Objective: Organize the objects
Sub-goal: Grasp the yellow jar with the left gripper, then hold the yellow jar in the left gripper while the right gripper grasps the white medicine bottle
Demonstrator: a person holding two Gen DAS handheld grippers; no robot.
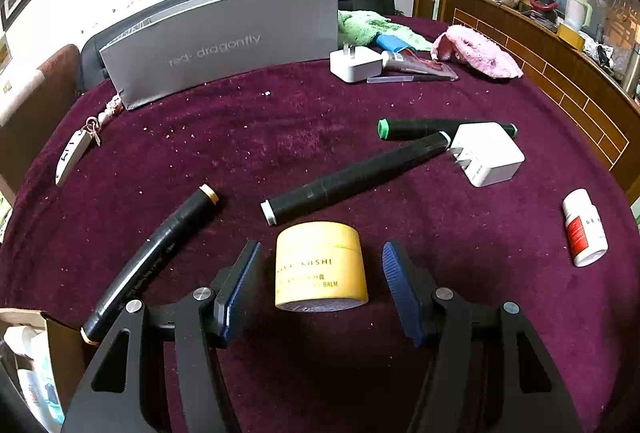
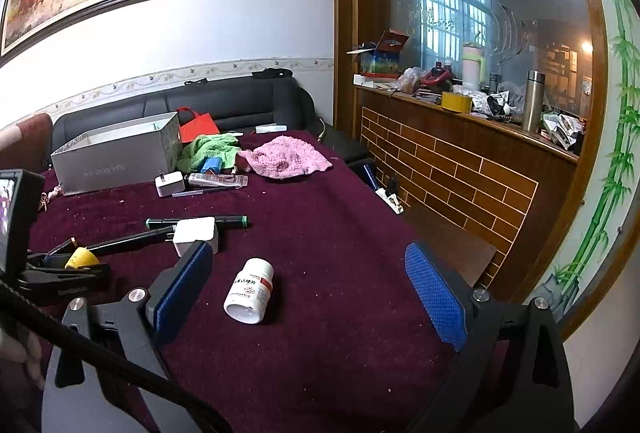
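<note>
left gripper [image 1: 320, 281] | spread wide, holding nothing — yellow balm jar [image 1: 321, 267] upright between my pads, untouched | right gripper [image 2: 308, 285] | wide, empty — white pill bottle [image 2: 250, 291] lying ahead, cap toward me

Bare cloth [image 2: 340, 233] right of bottle [image 2: 250, 291]

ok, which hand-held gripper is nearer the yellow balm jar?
Left. The left hand-held gripper is open around the yellow balm jar; the right hand-held gripper is farther off, open by the white pill bottle.
</note>
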